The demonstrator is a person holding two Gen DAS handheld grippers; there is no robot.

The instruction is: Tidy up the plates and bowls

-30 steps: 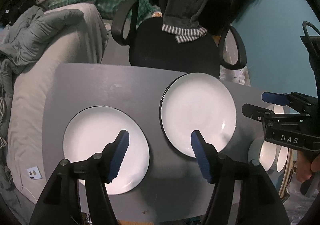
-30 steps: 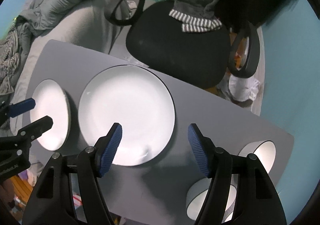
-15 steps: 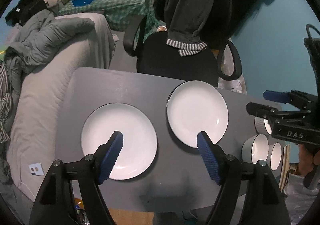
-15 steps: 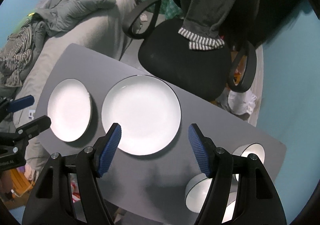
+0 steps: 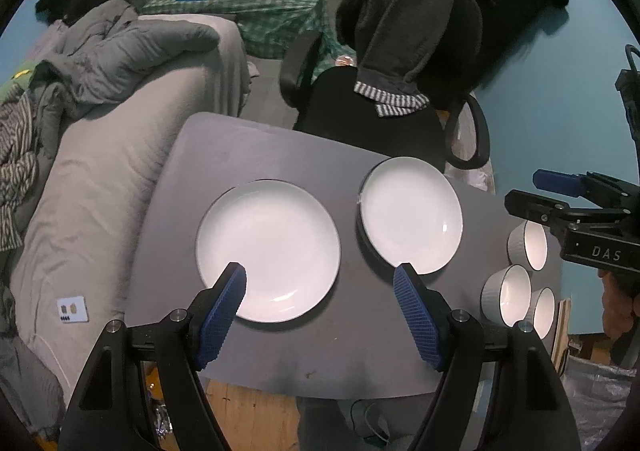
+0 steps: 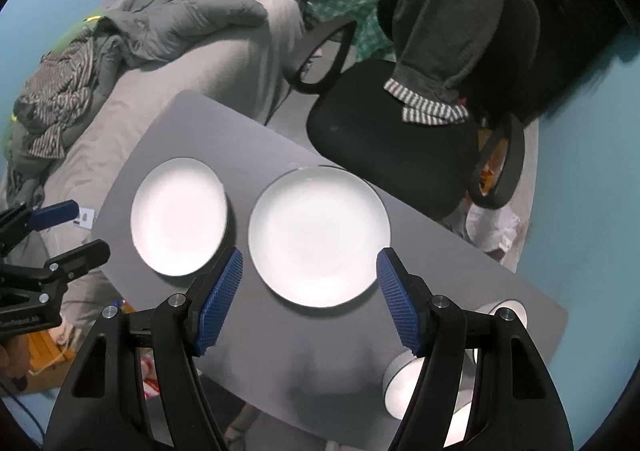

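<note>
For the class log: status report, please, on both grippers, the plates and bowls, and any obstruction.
Left gripper and right gripper open, empty, above the table. Two plates side by side, apart; three bowls clustered at table's edge. Nothing in the way.

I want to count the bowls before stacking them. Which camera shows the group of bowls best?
The left wrist view: all three bowls sit unobstructed at the table's right end. In the right wrist view the right gripper's own finger covers most of them.
</note>
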